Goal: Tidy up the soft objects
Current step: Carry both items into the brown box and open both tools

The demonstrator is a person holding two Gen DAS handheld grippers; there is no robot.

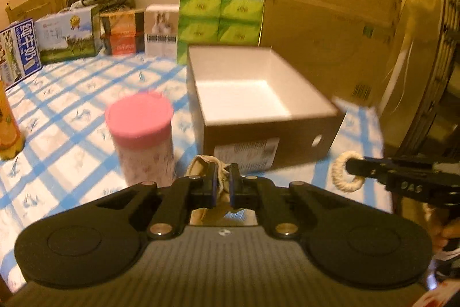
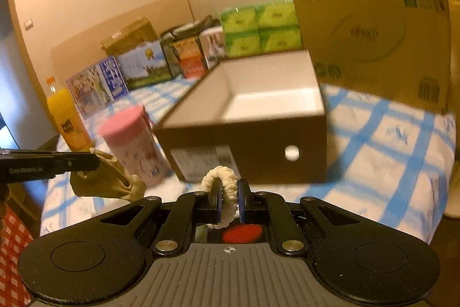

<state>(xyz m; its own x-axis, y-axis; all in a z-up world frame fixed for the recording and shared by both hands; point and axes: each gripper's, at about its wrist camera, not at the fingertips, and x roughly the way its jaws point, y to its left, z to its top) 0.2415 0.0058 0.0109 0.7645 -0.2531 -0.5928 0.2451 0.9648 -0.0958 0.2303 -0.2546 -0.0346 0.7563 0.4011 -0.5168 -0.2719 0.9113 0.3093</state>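
Observation:
My left gripper (image 1: pixel 222 184) is shut on a beige cloth pouch (image 1: pixel 201 164), held above the table's near edge; the pouch also shows in the right wrist view (image 2: pixel 109 180). My right gripper (image 2: pixel 230 199) is shut on a cream rope ring (image 2: pixel 220 177), which also shows in the left wrist view (image 1: pixel 346 174). An open brown shoebox with a white inside (image 1: pixel 287 131) stands just ahead of both grippers, empty; it also shows in the right wrist view (image 2: pixel 250 146).
A pink-lidded canister (image 1: pixel 141 134) stands left of the shoebox on the blue checked cloth (image 1: pixel 72 105). An orange juice bottle (image 2: pixel 67 120) is further left. Cartons, green tissue packs (image 1: pixel 220 19) and a large cardboard box (image 1: pixel 330 28) line the back.

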